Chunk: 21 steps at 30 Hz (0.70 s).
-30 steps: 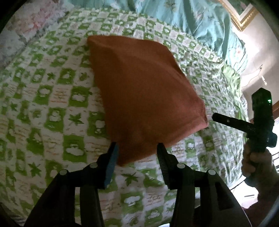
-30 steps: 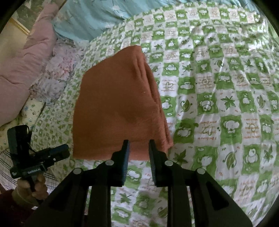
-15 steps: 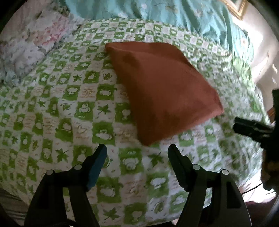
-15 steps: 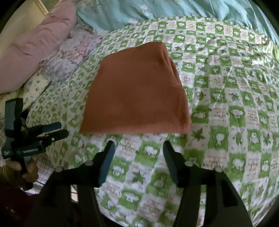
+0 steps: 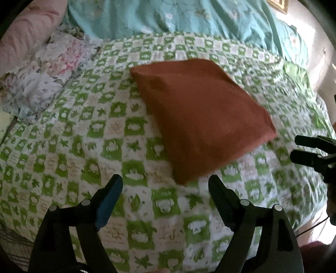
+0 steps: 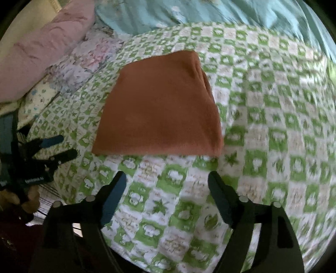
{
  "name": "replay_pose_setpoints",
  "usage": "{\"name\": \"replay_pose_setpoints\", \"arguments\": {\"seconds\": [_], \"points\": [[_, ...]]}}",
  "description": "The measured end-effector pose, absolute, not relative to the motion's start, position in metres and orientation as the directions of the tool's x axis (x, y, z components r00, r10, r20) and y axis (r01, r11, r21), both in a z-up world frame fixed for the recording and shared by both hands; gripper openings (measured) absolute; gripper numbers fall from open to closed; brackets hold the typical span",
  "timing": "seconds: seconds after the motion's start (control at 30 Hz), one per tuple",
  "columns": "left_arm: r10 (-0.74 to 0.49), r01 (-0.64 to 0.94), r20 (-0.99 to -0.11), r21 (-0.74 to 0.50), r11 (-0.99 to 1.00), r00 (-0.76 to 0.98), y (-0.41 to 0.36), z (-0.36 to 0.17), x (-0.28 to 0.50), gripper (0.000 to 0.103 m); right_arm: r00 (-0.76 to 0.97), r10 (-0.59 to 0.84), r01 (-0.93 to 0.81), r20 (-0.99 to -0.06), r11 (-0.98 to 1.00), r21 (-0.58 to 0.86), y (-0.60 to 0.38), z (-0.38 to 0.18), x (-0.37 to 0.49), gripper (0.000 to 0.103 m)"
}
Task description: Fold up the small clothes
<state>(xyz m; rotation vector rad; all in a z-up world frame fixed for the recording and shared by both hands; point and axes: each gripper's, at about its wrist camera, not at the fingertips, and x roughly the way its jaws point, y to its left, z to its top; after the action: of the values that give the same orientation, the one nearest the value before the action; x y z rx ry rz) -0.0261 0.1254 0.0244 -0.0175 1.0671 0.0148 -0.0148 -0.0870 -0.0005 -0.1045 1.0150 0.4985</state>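
You are holding left tongs released, jaws having just been spreading wider, nothing between them. Near corner of folded rust-orange fleece cloth is lying just beyond fingertips, apart from pads. Cloth is resting flat on green-and-white checked bedspread. You are holding right tongs released too, jaws just been opening, empty, cloth's near edge lying beyond them. Pale floral fabric and pink quilted bedding are lying beside bedspread, teal blanket behind it.
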Motion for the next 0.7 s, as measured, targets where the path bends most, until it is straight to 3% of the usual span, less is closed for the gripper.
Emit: {"name": "replay_pose_setpoints", "arguments": {"seconds": [0.7], "points": [[0.068,-0.135,-0.896,0.009,0.991,0.438,0.136,0.009,0.02,0.085,0.399,0.366,-0.473,-0.841,0.868,0.154,-0.059,-0.007,0.035,0.088]]}}
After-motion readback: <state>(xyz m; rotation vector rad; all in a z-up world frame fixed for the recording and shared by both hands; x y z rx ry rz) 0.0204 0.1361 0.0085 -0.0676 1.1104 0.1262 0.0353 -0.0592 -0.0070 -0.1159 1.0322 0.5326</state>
